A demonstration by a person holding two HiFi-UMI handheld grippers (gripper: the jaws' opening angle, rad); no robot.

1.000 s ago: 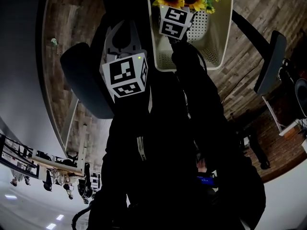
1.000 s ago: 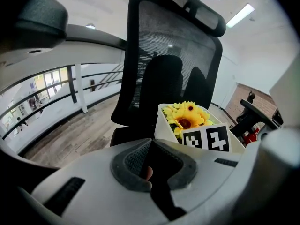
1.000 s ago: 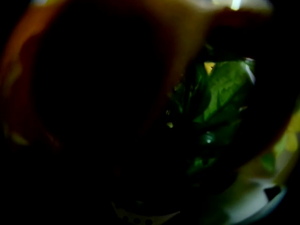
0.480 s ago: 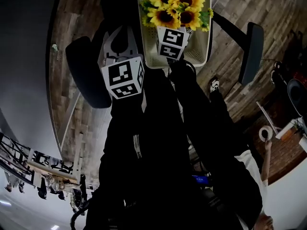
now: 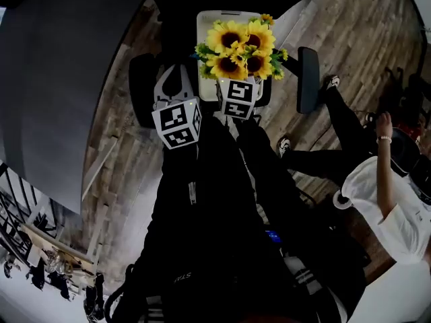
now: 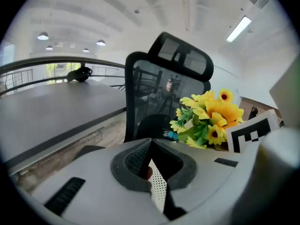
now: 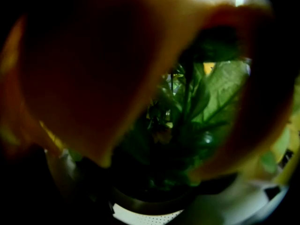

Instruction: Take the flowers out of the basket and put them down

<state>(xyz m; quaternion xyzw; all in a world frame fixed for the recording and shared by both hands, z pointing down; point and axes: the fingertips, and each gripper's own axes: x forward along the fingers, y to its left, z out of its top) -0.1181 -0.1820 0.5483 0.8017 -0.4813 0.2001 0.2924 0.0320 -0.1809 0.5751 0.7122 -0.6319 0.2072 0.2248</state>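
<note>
A bunch of yellow sunflowers (image 5: 237, 47) with green leaves stands over the white perforated basket (image 5: 214, 20) in the head view. My right gripper (image 5: 240, 81) sits just under the blooms, shut on the flowers' stems. In the right gripper view, blurred petals fill the frame around the green stems and leaves (image 7: 187, 111), with the basket (image 7: 140, 216) at the bottom edge. My left gripper (image 5: 174, 87) is to the left of the bunch. Its jaws are shut on a strip of the basket wall (image 6: 158, 189). The flowers (image 6: 211, 118) show to its right.
A black office chair (image 6: 168, 93) stands behind the basket, its armrest (image 5: 308, 79) to the right of the flowers. A large grey table (image 5: 60, 79) lies to the left. A person in white (image 5: 397, 214) stands at the right on the wooden floor (image 5: 350, 39).
The flowers and my right gripper now sit lower in the head view, covering more of the basket. The camera has swung, bringing a person into view at the right.
</note>
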